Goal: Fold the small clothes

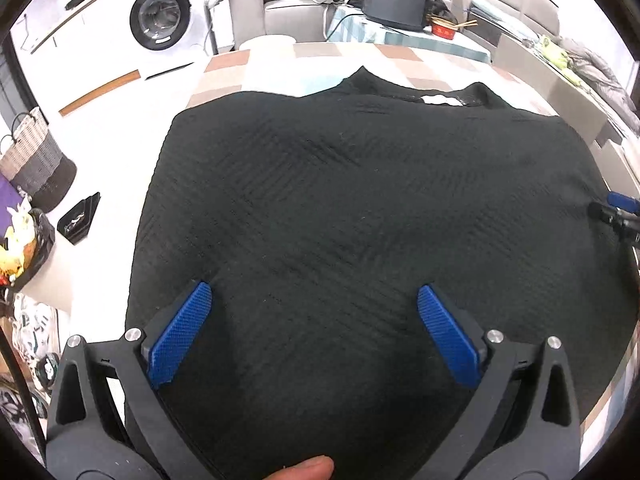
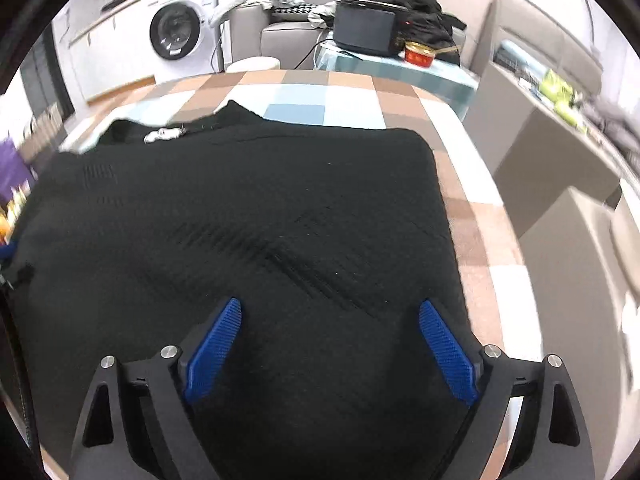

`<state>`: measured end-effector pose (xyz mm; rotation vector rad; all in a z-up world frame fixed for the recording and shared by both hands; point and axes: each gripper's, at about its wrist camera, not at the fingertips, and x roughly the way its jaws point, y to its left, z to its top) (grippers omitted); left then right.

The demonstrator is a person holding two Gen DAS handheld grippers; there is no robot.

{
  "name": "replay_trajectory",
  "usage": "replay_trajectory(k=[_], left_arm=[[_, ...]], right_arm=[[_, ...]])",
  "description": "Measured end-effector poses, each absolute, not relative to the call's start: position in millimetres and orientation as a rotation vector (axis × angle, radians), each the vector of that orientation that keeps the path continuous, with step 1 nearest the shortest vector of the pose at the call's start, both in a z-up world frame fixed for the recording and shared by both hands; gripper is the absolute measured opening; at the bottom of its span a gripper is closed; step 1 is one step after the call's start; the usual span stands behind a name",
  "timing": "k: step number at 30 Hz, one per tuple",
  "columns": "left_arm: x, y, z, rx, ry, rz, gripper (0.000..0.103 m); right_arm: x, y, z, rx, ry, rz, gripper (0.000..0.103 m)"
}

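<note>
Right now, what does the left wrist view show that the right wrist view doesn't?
Only the left wrist view: the woven basket and black tray on the floor, a fingertip at the bottom edge, and the right tongs poking in at its right edge.
Only the right wrist view: the tablecloth running bare along the black garment's right side.
Both: open tongs over the garment, the left tongs, washing machine, red bowl.

A lived-in home, laundry corner and sitting area in one room. Front-loading washer (image 1: 160,18) under a counter, grey armchair (image 1: 276,8) heaped with clothes, woven basket (image 1: 34,160) on the floor, checked cloth (image 2: 304,96) over the surface.
</note>
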<state>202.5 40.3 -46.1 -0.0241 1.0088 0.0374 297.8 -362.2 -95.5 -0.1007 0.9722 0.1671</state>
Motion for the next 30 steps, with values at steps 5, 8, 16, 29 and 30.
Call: replay_trajectory(k=[5,8,16,29,30], left_arm=[[227.5,23.2,-43.6,-0.038,0.987,0.004,0.103],[244.1,9.7,-44.3,-0.002,0.973,-0.005,0.103],[263.5,12.2,-47.3,-0.003,0.993,-0.023,0.103],[288.7,-35.8,-49.0,0.070,0.993,-0.082,0.103],[292.8,-36.0,-49.5,0.060,0.993,-0.083,0.103]], right_arm=[[309.4,-327.4,-91.9,-0.081,0.958,0.221,0.092],[321.1,-298.9,-97.3,-0.084,0.971,0.271,0.092],[339.8,-299.3,-104.5,-0.180,0.970,0.256,0.095],[355.2,-274.3,-104.1,-0.112,0.953,0.351,0.095],[359.3,-273.7,-106.1,-0.123,0.956,0.340,0.094]])
